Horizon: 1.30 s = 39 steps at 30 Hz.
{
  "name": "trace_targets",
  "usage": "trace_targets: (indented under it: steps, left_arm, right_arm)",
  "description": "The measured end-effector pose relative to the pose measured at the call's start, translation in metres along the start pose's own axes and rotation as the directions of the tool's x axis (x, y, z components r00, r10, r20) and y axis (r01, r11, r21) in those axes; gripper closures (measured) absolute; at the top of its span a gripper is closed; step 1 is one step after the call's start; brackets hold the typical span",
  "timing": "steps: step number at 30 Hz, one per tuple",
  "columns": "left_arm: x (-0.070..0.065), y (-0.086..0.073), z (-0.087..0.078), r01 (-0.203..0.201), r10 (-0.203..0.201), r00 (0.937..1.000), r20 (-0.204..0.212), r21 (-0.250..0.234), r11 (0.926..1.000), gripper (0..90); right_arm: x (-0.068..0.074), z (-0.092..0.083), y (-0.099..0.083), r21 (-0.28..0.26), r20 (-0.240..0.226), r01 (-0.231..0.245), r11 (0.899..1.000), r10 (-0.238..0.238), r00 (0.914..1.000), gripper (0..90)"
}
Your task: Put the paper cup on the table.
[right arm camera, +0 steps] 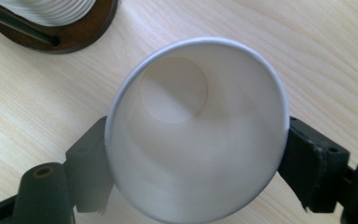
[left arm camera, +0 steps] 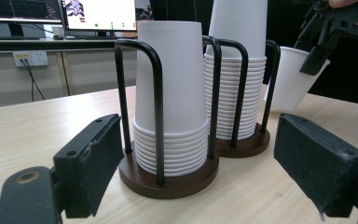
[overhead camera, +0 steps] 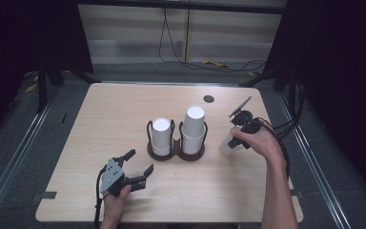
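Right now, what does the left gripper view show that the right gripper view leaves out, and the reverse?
Left gripper view alone: both stacks of upturned white cups standing full height in the black wire holder, seen between the left gripper's open jaws, with monitors behind. Right gripper view alone: the inside and round bottom of the single cup, clamped between the right gripper's jaws. Both: that single cup, the holder's brown base, the wooden table.

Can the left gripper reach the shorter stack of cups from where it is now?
Probably yes: the left gripper is open, faces the shorter stack, and bare table lies between.
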State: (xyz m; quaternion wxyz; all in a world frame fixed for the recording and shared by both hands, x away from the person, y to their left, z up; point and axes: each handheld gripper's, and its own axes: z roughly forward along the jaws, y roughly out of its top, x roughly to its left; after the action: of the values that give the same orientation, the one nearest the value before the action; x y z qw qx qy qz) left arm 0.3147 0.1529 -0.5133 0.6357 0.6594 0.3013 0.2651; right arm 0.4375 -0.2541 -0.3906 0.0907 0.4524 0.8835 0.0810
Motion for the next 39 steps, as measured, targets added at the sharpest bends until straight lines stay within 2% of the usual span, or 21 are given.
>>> trace_targets:
  steps: [3,4,8,12,14,16,20,30,38,39]
  left_arm:
    - [0.0,0.0,0.0,-0.001,0.001,1.0,0.0,0.0,1.0,15.4]
    - [0.0,0.0,0.0,0.0,0.0,1.0,0.001,-0.001,1.0,15.4]
    - [0.0,0.0,0.0,0.0,0.0,1.0,0.001,0.0,1.0,15.5]
    - [0.001,0.0,0.0,0.002,-0.002,1.0,0.003,0.001,1.0,15.5]
    - [0.001,0.0,0.0,0.003,-0.003,0.9999,0.015,0.002,1.0,15.5]
    - [0.001,0.0,0.0,0.001,-0.001,1.0,0.005,0.004,1.0,15.5]
    - [0.001,0.0,0.0,0.004,-0.004,0.9999,0.015,0.003,1.0,15.6]
    - [0.001,0.0,0.0,0.002,-0.002,1.0,0.008,0.003,1.0,15.7]
    - [0.001,0.0,0.0,0.002,-0.002,1.0,0.009,0.002,1.0,15.7]
    - [0.001,0.0,0.0,0.004,-0.005,0.9999,0.012,0.003,1.0,15.7]
  right_arm:
    - [0.0,0.002,0.004,0.016,-0.001,0.007,1.0,-0.007,1.0,20.7]
    - [0.001,0.005,0.007,0.043,0.008,0.01,0.999,-0.011,0.9999,20.5]
    - [0.002,0.01,0.013,0.073,0.001,0.033,0.997,-0.034,0.9994,20.0]
    - [0.001,0.012,0.015,0.074,0.031,0.028,0.997,-0.031,0.999,19.9]
    - [0.001,0.014,0.017,0.076,0.025,0.022,0.997,-0.024,0.9994,19.4]
    - [0.001,0.015,0.017,0.074,0.03,0.022,0.997,-0.025,0.9993,19.1]
    - [0.003,0.019,0.019,0.048,0.037,0.025,0.999,-0.027,0.9989,18.3]
    - [0.003,0.026,0.021,-0.03,0.048,0.015,0.999,-0.013,0.9987,16.4]
    - [0.003,0.032,0.013,-0.085,0.024,-0.009,0.996,0.011,0.9996,15.9]
    - [0.001,0.032,0.01,-0.102,0.013,-0.028,0.994,0.029,0.9995,15.2]
